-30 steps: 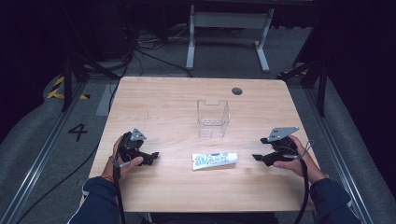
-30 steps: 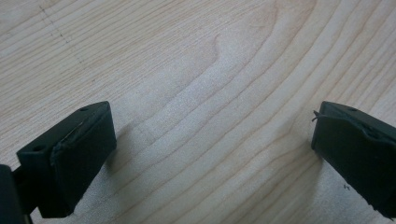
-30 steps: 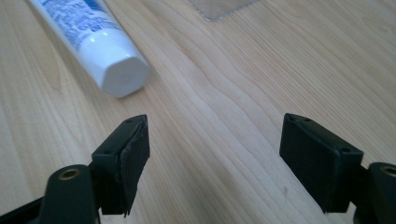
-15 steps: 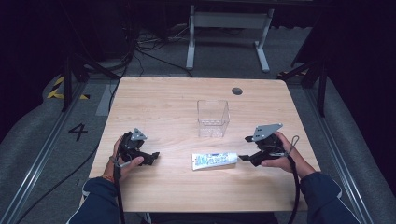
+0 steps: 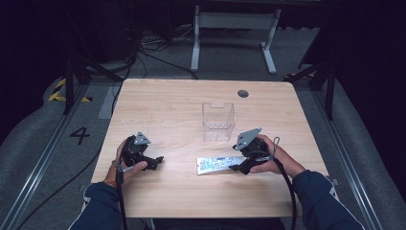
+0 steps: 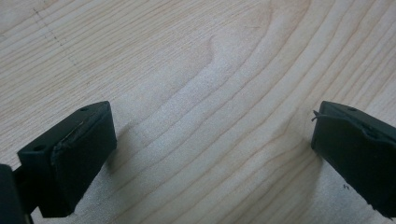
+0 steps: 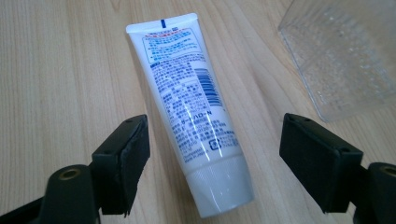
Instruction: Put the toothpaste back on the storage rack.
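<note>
One white tube (image 7: pixel 187 112) — blue small print, barcode, red-edged label — lies flat.

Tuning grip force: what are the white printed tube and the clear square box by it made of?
White printed tube: likely soft glossy plastic; light streaks on it, flat crimped end, ribbed white cap. Clear square box: probably rigid clear plastic, acrylic-like; see-through walls, dimpled base. Right gripper open astride the tube's cap end.

A light wooden table (image 5: pixel 167 103) stands on grey carpet (image 5: pixel 43 129) in a dark room, a white metal frame (image 5: pixel 234 21) behind.
</note>
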